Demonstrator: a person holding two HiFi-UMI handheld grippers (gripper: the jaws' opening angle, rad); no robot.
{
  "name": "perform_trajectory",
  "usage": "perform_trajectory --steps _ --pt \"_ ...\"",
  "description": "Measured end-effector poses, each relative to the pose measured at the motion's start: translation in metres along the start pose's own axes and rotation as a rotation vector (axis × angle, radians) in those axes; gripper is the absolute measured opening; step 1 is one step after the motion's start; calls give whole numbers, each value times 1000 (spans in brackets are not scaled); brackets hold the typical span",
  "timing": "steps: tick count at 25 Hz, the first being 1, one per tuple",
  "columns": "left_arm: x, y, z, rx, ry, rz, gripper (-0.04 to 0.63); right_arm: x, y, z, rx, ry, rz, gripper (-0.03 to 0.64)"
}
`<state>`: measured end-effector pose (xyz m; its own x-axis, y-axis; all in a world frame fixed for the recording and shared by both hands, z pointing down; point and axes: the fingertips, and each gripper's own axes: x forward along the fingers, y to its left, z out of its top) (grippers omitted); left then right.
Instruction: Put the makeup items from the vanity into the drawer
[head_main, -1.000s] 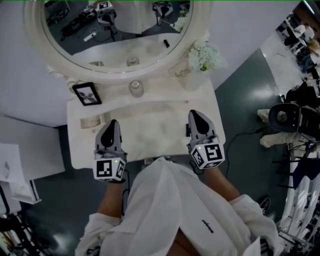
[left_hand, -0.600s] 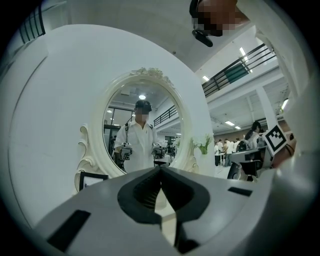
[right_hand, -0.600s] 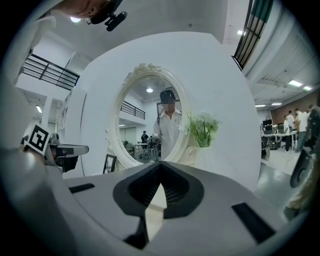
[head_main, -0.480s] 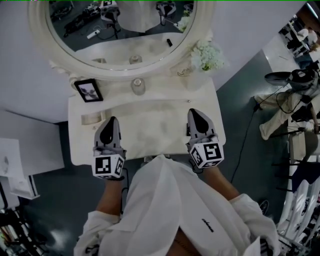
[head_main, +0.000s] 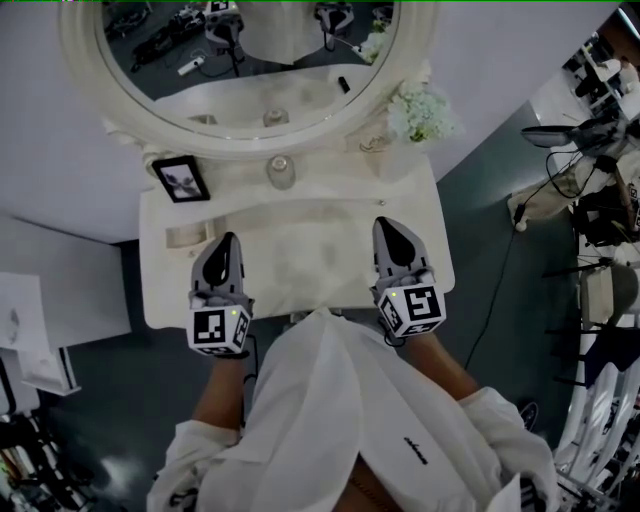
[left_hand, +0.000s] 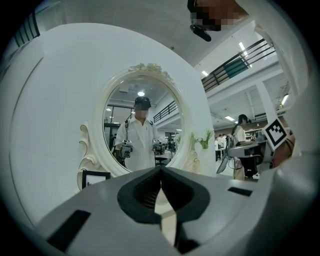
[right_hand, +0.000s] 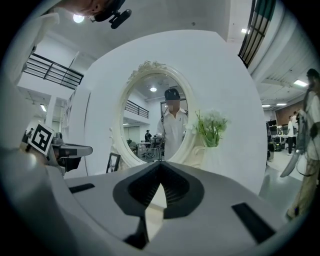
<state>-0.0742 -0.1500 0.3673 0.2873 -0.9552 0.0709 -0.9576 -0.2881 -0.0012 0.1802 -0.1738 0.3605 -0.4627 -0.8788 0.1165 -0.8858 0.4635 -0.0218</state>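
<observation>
The one makeup item that shows clearly is a small round glass bottle (head_main: 281, 172), upright at the back of the bench (head_main: 300, 250), at the foot of the oval mirror (head_main: 250, 60). It stands back there as a thing on display does, which leaves the front of the top bare. A small dark shape lies just beside the right gripper's inner side, too small to name. To the bottle's left a black picture frame (head_main: 181, 178) leans, and at the right back corner is a vase of white flowers (head_main: 420, 108); both read as decoration, not things to stow.

The left gripper (head_main: 226, 243) and the right gripper (head_main: 386, 226) hover over the front half of the bench, well apart and pointing toward the mirror. Each has its jaws closed tip to tip with nothing between them, since no item has been reached for. This looks like a ready pose. The drawer does not show as open in any view, and it probably sits under the front edge, so the task looks not yet begun: the drawer likely has to be pulled out before the bottle can go in
</observation>
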Motion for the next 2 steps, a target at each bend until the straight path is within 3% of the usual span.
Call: perform_trajectory --steps 2 --pt "1 0 -1 9 5 -2 28 0 0 -2 -5 5 -2 18"
